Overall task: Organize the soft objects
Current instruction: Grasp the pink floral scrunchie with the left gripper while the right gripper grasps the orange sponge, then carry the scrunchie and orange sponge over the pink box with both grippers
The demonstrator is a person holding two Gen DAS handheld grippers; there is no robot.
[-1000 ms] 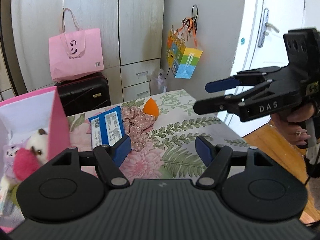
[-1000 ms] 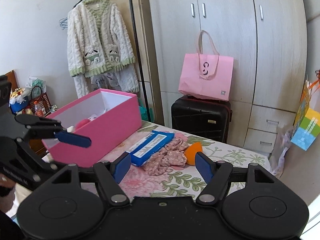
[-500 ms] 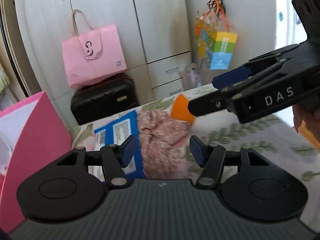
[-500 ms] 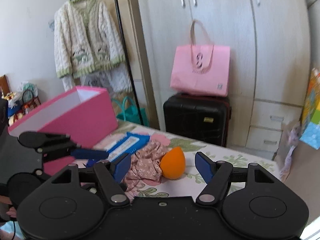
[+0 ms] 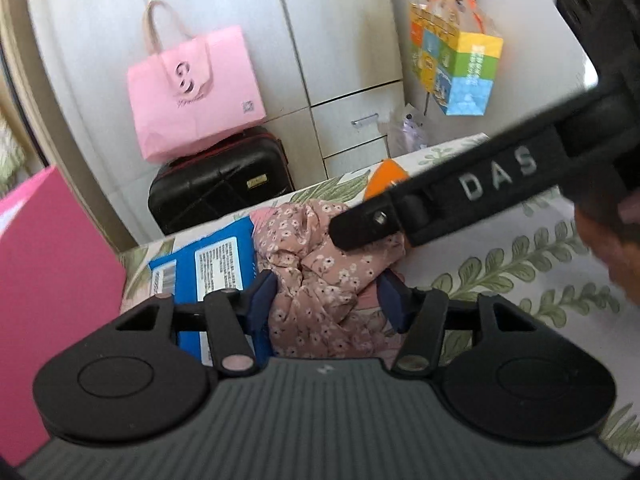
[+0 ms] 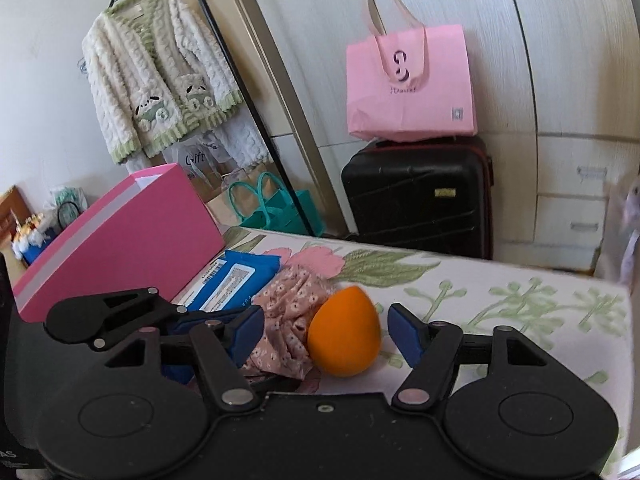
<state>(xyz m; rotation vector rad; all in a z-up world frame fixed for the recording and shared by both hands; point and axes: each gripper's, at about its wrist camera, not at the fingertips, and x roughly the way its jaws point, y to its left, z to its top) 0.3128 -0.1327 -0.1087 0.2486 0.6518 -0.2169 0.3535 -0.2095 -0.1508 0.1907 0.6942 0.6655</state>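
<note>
A crumpled pink floral cloth point(image 5: 320, 280) lies on the flowered tablecloth between the blue pads of my left gripper point(image 5: 329, 300). Those jaws are closing, and I see no squeeze on the cloth. An orange egg-shaped sponge point(image 6: 345, 340) sits beside the cloth point(image 6: 288, 320), between the pads of my right gripper point(image 6: 328, 332). These jaws are closing too, with a gap left at the right pad. In the left wrist view, the right gripper's black fingers point(image 5: 400, 216) cross over the cloth and hide part of the sponge point(image 5: 384, 178). The blue wipes packet point(image 5: 208, 264) lies left of the cloth.
A pink box point(image 6: 120, 248) stands at the left of the table point(image 6: 520, 304), close to the wipes packet point(image 6: 232, 280). Beyond the table's far edge are a black suitcase point(image 6: 416, 200) with a pink paper bag point(image 6: 408, 84) on it, and wardrobe doors. A colourful bag point(image 5: 456, 68) hangs at right.
Both grippers came down and forward to the table. The cloth now lies between the left jaws and the sponge between the right jaws. Both pairs of jaws have narrowed.
</note>
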